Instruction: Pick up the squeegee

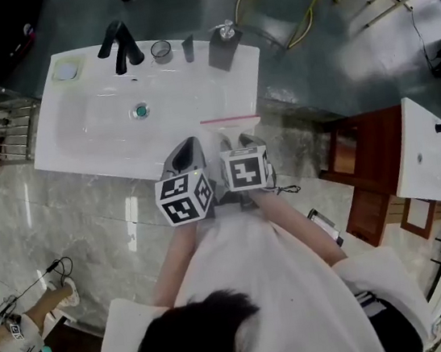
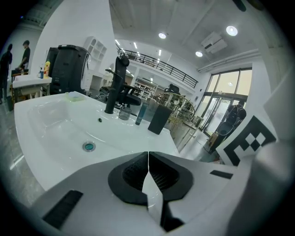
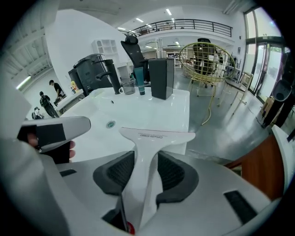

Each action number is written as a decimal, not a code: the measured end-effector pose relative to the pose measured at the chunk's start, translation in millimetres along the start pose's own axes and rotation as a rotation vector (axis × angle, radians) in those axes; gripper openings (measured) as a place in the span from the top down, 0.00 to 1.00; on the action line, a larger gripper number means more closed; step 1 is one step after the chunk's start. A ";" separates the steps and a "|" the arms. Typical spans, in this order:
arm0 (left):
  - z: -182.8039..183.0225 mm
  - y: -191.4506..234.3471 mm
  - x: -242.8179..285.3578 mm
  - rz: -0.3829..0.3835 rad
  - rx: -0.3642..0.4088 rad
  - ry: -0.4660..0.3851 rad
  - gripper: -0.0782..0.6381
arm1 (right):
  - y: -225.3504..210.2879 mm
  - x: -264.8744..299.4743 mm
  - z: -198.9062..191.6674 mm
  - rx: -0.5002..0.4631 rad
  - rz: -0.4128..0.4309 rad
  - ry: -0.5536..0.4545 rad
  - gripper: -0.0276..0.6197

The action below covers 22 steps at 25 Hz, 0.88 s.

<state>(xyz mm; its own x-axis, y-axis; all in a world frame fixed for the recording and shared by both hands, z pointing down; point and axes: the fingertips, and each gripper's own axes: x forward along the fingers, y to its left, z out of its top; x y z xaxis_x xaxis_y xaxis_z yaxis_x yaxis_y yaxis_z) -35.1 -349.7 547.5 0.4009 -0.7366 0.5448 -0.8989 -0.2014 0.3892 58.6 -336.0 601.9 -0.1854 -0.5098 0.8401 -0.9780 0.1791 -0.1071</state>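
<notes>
One white plastic squeegee with a thin red blade edge is at the 5 o'clock corner of the one white washbasin bench, its long axis running 6 to 12, head towards 12, blade crosswise. Of two claws, the right claw pinches its handle; the left claw is pressed together

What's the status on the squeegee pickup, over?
Left gripper shut, empty. Right gripper jaws closed on squeegee handle, blade at the sink counter's near edge. Nothing in the way.
</notes>
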 end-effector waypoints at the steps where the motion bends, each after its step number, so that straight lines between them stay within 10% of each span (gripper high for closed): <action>1: 0.3 -0.1 0.1 0.001 0.000 0.000 0.85 | -2.6 -0.5 1.6 -0.011 -0.018 -0.006 0.70; 22: -2.8 3.3 -4.4 0.011 0.016 0.005 0.85 | -11.4 -1.8 3.3 0.011 -0.008 -0.069 0.77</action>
<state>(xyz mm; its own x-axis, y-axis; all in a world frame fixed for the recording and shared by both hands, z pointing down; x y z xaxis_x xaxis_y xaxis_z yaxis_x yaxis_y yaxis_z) -39.4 -345.3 548.4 0.3921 -0.7355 0.5526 -0.9058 -0.2038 0.3714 69.8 -339.8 599.8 -0.1832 -0.5685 0.8020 -0.9804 0.1657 -0.1065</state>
